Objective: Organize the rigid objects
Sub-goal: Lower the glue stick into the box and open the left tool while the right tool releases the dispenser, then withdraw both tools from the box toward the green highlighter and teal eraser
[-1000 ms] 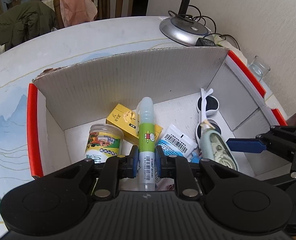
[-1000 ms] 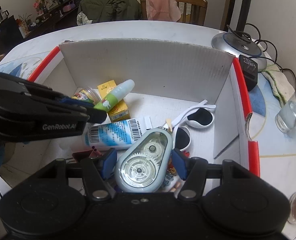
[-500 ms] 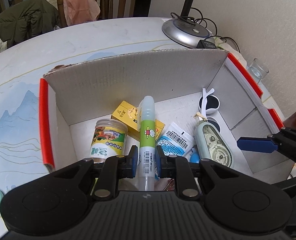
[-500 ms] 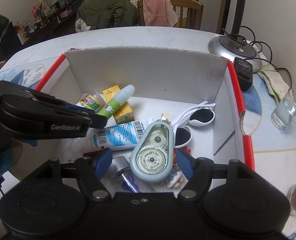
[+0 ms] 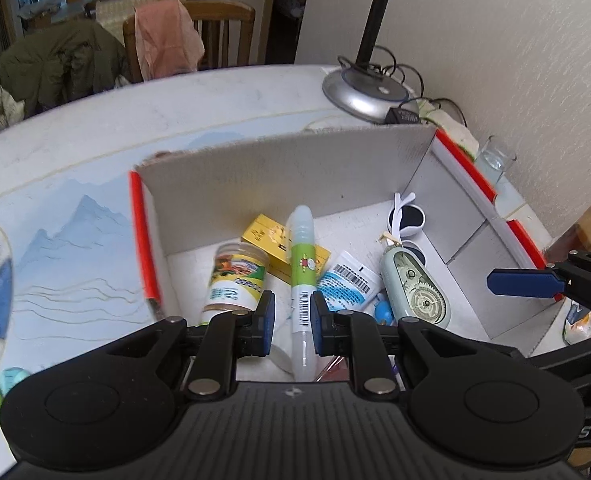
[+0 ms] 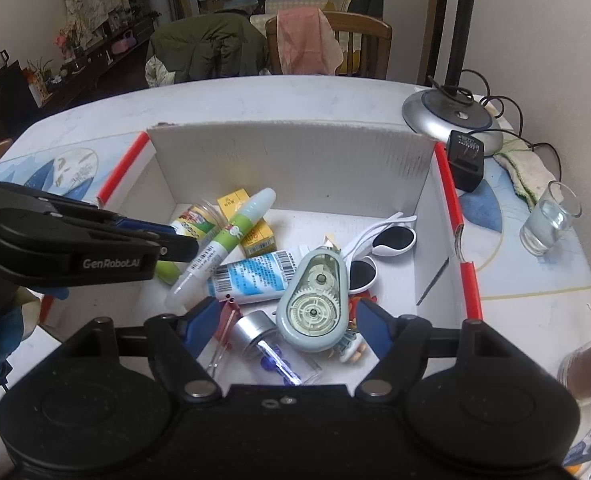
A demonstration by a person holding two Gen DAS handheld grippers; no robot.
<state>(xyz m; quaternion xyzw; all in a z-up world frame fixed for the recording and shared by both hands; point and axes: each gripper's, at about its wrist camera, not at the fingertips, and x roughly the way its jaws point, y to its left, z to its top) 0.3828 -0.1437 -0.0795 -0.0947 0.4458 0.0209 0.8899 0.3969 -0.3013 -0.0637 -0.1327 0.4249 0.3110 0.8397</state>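
Note:
A white cardboard box (image 5: 279,176) with red edges holds the sorted items. A green-and-white glue pen (image 5: 303,264) lies in it, its tip on a yellow carton. My left gripper (image 5: 293,320) hovers just above the pen's tail, jaws narrow. The pen shows through the gap, with a sliver of space on its left. From the right wrist, the pen (image 6: 235,232) passes under the left gripper (image 6: 175,240). My right gripper (image 6: 286,308) is opening. The pale green correction tape dispenser (image 6: 315,300) lies between its jaws, and both pads are clear of it.
Also in the box are a labelled jar (image 5: 237,280), a yellow carton (image 5: 267,236), a blue-white tube (image 5: 347,284), white sunglasses (image 6: 391,240) and a metal cylinder (image 6: 251,328). A lamp base (image 6: 451,116), a black adapter (image 6: 465,164) and a water glass (image 6: 547,220) stand right of the box.
The right jaws have spread off the tape dispenser, which now rests in the box. Both grippers have drawn up and back. The glue pen no longer follows the left gripper and stays with the box.

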